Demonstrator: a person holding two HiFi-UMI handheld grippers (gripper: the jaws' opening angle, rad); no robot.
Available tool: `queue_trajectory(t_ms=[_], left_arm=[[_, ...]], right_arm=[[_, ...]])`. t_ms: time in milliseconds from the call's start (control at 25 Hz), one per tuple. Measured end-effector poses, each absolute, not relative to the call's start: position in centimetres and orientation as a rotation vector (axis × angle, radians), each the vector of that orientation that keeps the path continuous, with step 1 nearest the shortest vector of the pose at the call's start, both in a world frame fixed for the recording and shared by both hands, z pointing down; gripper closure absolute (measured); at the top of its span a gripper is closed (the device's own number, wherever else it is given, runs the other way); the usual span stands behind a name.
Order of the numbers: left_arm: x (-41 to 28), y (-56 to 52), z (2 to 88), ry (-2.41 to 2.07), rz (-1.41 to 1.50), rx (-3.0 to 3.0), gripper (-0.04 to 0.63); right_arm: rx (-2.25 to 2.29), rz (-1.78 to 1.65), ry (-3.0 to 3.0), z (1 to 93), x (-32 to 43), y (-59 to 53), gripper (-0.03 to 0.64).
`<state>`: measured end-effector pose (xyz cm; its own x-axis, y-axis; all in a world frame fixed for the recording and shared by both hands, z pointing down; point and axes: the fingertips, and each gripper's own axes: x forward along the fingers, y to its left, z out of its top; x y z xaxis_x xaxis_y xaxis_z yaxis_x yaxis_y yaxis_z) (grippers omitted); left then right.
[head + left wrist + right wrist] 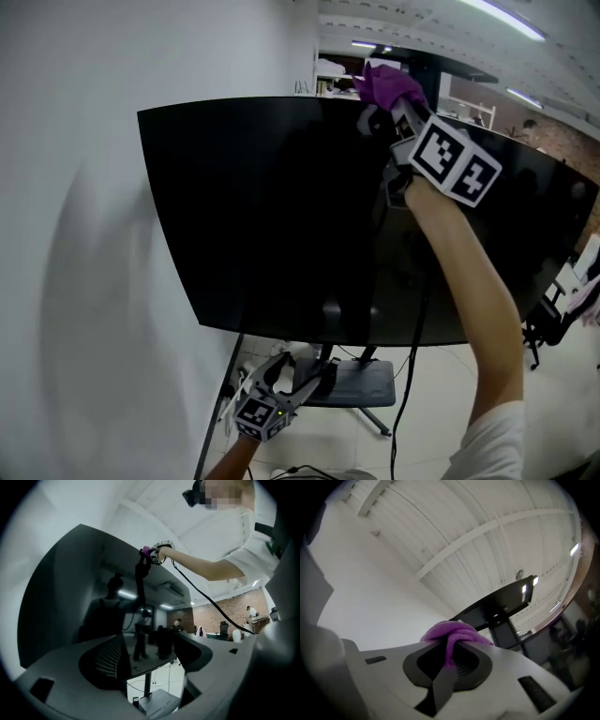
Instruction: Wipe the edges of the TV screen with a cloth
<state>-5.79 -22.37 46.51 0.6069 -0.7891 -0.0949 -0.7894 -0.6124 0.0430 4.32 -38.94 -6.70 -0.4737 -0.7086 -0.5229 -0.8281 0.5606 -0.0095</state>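
cloth [389, 84] at tv screen [281, 216] top edge

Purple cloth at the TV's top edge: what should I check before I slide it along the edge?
1. Grip: ok. The right gripper is shut on the purple cloth.
2. Position: ok. The cloth sits at the top edge of the TV screen.
3. Firm contact with the edge: cannot tell.
4. Path leftward along the top edge: ok, nothing on it.
5. Left gripper: ok. It is open, empty and low by the stand, apart from the screen.
6. Cable from the right gripper: not ok. It hangs down in front of the screen and may drag across it.
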Motion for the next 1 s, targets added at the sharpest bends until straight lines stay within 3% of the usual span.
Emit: queue_trajectory(t_ms=[240,520,800,1000], left_arm=[[2.3,-22.8,46.2,1.213,0.173,-2.884,0.255],[8.5,-23.4,45.8,1.097,0.168,-2.956,0.256],[12.4,-24.3,46.3,1.049,0.174,-2.963,0.255],[12.6,-25.2,46.9,1.104,0.16,-2.927,0.256]], right_arm=[[-1.486,0.387,2.154,-7.0,19.9,-38.1,0.566],[-1.692,0.402,1.988,-6.3,33.0,-37.2,0.566],[-1.805,0.458,1.86,-5.0,42.1,-35.4,0.565],[-1.828,0.665,1.821,-1.1,43.7,-31.8,0.566]])
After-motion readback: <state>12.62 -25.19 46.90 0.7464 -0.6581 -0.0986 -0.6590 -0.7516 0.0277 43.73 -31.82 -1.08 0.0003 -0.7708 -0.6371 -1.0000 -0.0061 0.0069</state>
